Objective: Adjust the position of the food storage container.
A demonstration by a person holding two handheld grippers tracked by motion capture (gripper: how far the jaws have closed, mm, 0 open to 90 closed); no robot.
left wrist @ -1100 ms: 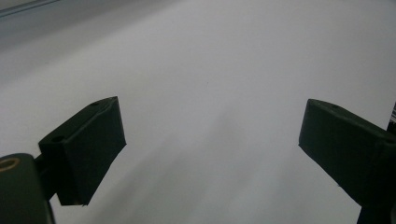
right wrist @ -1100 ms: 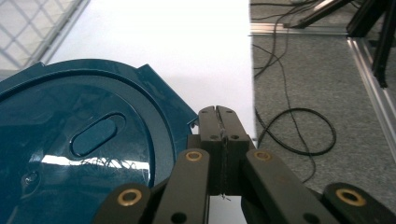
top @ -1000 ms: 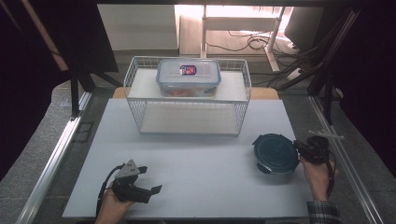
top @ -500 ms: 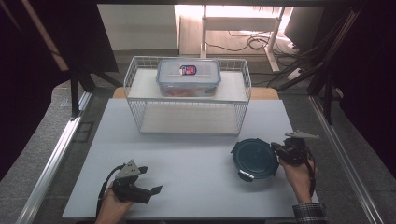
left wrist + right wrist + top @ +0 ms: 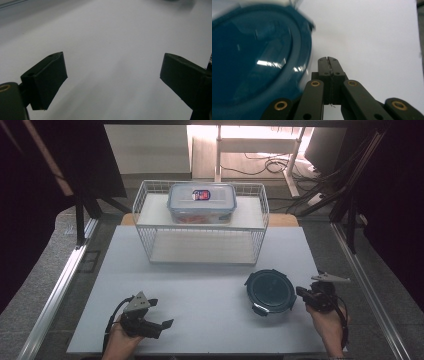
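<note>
We take the step in hand to be nudging the round container across the tabletop (image 5: 200, 295) with closed jaws, not carrying it.

At the left, our left gripper (image 5: 159, 314) rests near the front edge with its jaws wide apart and nothing between them; in the left gripper view its pads (image 5: 48, 77) frame only bare white surface.

Toward the middle, at the back, the wire basket (image 5: 260, 237) stands with a clear lidded box (image 5: 202, 202) on its upper shelf. Something reddish shows through the box wall, but we cannot tell what it is. The basket's lower level looks bare.

To the right, the round container (image 5: 270, 291) sits on the tabletop in front of the basket's right corner, dark teal lid on, so its contents are hidden.

Our right gripper (image 5: 301, 292) lies just beside the container's right rim, jaws pressed together on nothing; in the right gripper view the closed tips (image 5: 328, 60) sit next to the lid (image 5: 257, 55).

Next, we judge, the jaws must part to take the rim, or keep low for pushing.
</note>
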